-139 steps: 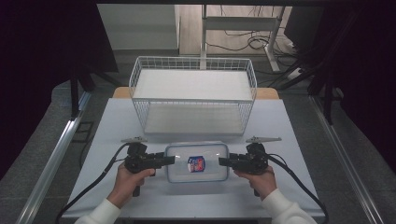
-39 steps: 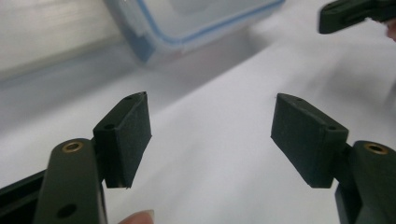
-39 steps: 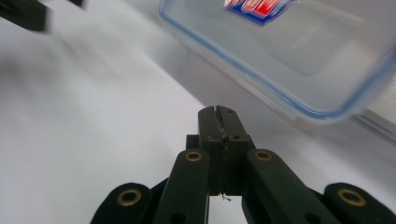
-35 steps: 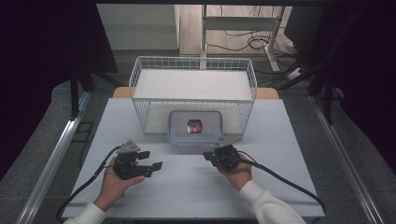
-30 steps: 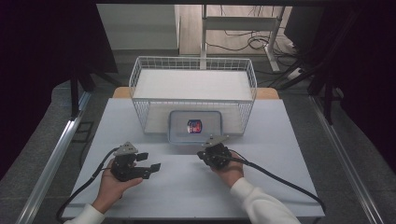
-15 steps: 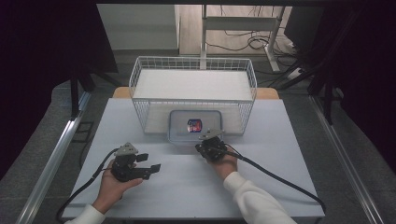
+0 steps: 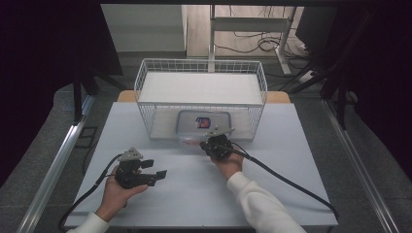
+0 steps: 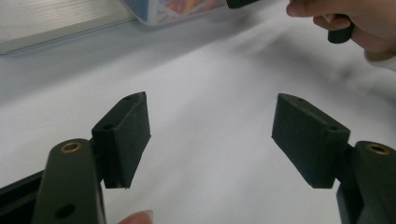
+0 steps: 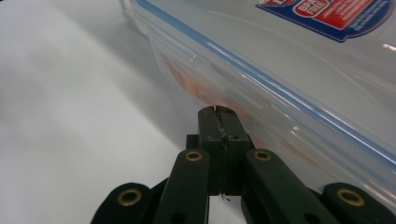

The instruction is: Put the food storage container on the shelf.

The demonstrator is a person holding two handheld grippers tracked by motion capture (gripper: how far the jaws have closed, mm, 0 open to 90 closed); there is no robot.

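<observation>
Your left gripper (image 7: 154,173) rests low over the white table (image 7: 301,145) at its near left, held in your left hand (image 7: 119,191). Its two black jaws stand well apart with only bare table between them; the pads (image 8: 126,135) grip nothing.

Further right, the clear rectangular plastic container with a blue-edged lid and a red-and-blue label (image 7: 204,121) lies flat in the near part of the white wire basket (image 7: 145,87), which stands at the far middle of the table. In the high view its near edge shows through the basket's front wall.

Your right gripper (image 7: 208,141) sits just in front of that basket, held in your right hand (image 7: 228,164) with a white sleeve (image 7: 260,206). Its jaws are pressed fully together with nothing between them, and the closed tips (image 9: 218,114) point at the container's near long side (image 9: 280,93), at or just short of it; contact cannot be told.
</observation>
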